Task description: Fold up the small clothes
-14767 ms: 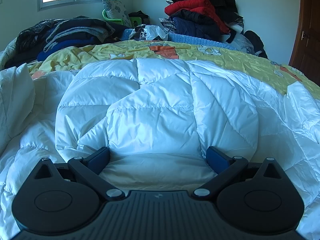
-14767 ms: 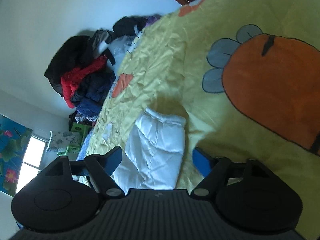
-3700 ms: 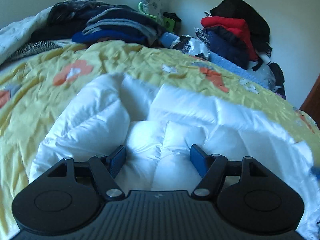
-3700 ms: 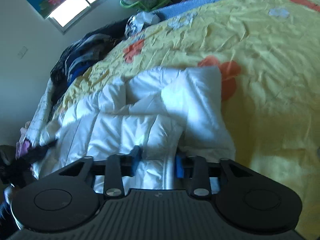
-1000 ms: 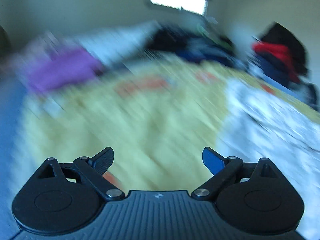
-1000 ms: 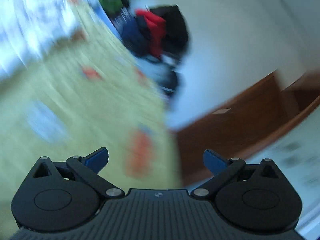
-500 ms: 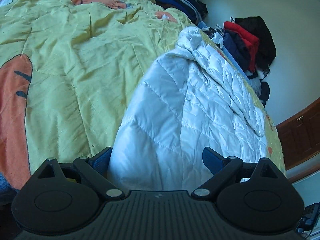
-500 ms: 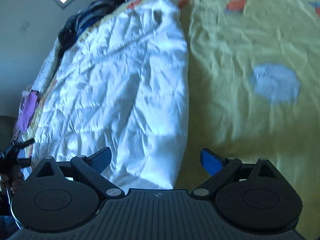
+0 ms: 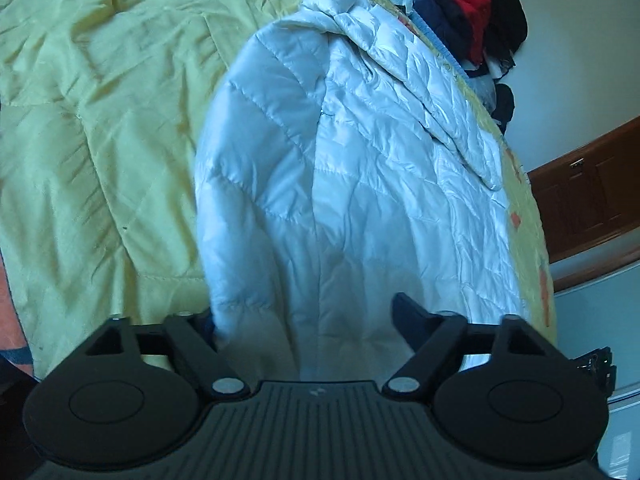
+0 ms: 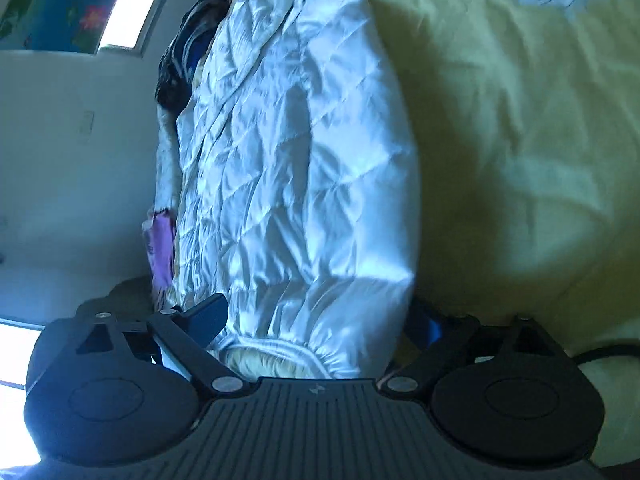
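- Since the white quilted jacket (image 9: 360,184) lies lengthwise on the yellow bedspread (image 9: 100,120), puffy, light and slick, grip its near hem.
- Left gripper (image 9: 308,316) and right gripper (image 10: 320,320): jaws closing around the hem, not yet pinching.
- Clothes pile (image 9: 472,12) at one o'clock, well clear.

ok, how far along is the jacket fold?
Done: the white jacket lies spread lengthwise on the yellow quilt, no fold visible. In hand: the left gripper and right gripper each straddle a near end, jaws closing, not yet clamped. Left: the folds themselves.
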Demonstrator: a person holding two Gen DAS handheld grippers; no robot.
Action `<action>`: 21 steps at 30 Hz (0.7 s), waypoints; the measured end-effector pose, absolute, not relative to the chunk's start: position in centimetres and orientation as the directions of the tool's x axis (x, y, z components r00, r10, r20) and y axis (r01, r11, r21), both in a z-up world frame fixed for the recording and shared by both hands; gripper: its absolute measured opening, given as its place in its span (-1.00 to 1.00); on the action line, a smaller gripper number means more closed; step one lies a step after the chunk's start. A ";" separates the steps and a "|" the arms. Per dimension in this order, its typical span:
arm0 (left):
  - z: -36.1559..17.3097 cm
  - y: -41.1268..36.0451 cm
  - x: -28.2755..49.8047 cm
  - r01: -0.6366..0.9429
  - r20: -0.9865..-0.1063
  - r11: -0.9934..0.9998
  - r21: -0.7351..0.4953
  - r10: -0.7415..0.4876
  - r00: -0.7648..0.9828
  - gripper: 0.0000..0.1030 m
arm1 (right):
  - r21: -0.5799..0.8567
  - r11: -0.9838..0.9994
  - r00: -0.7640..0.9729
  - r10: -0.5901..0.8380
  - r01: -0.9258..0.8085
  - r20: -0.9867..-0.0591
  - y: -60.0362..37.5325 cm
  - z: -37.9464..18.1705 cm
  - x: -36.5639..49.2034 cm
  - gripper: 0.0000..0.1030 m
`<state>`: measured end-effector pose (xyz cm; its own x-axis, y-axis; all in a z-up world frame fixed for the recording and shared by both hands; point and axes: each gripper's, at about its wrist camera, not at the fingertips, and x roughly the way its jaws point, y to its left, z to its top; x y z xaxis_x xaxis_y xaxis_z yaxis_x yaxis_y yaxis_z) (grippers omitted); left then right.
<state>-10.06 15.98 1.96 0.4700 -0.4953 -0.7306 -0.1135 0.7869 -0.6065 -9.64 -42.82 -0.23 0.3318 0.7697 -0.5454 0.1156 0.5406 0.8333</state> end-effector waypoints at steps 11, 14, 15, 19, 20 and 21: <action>1.2 17.4 -10.4 -0.158 -0.716 0.737 -0.657 -0.545 0.435 -0.15 | 0.848 0.504 0.328 0.783 0.164 -0.529 -42.2 -2.0 -9.7 -0.59; 1.1 17.4 -10.3 -0.159 -0.718 0.735 -0.659 -0.552 0.424 -0.15 | 0.860 0.481 0.337 0.791 0.172 -0.510 -42.4 -2.1 -9.8 -0.59; 1.1 17.3 -10.3 -0.160 -0.718 0.735 -0.659 -0.552 0.424 -0.16 | 0.862 0.476 0.339 0.793 0.175 -0.506 -42.5 -2.1 -9.8 -0.59; 1.1 17.5 -10.3 -0.169 -0.721 0.732 -0.660 -0.554 0.417 -0.65 | 0.872 0.457 0.362 0.794 0.174 -0.488 -42.9 -2.3 -10.0 -0.66; 1.1 17.8 -10.4 -0.175 -0.718 0.726 -0.665 -0.558 0.416 -0.68 | 0.872 0.461 0.362 0.794 0.166 -0.489 -42.8 -2.2 -10.0 -0.69; 1.1 18.2 -10.5 -0.181 -0.710 0.715 -0.675 -0.565 0.420 -0.74 | 0.869 0.470 0.366 0.790 0.153 -0.492 -42.7 -2.1 -10.1 -0.71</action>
